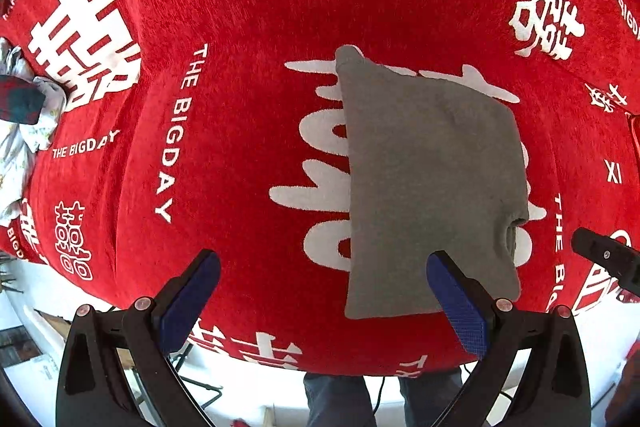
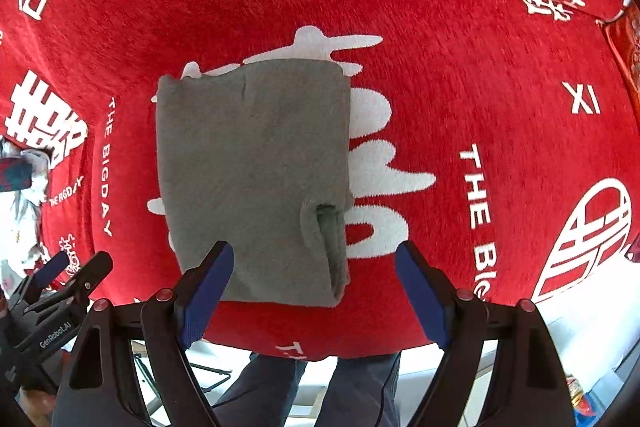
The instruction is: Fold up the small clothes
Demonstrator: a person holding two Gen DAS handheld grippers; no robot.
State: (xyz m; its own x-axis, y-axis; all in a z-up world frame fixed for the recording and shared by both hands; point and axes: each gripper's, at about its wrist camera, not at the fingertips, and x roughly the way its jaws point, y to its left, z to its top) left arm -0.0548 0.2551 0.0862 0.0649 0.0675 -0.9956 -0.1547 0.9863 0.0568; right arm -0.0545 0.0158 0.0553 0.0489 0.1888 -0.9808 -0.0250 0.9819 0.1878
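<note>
red cloth (image 2: pixel 460 75), folded garment (image 2: pixel 252 171) under tools

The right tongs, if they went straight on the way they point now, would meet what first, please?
Probably the near right edge of the folded grey garment, or the red cloth beside it; the right tongs stand open above both.

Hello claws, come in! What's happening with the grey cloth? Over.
Left claw open, empty. Right claw open, empty, above near edge of the grey cloth. Cloth folded flat on red blanket. Nothing blocking.
</note>
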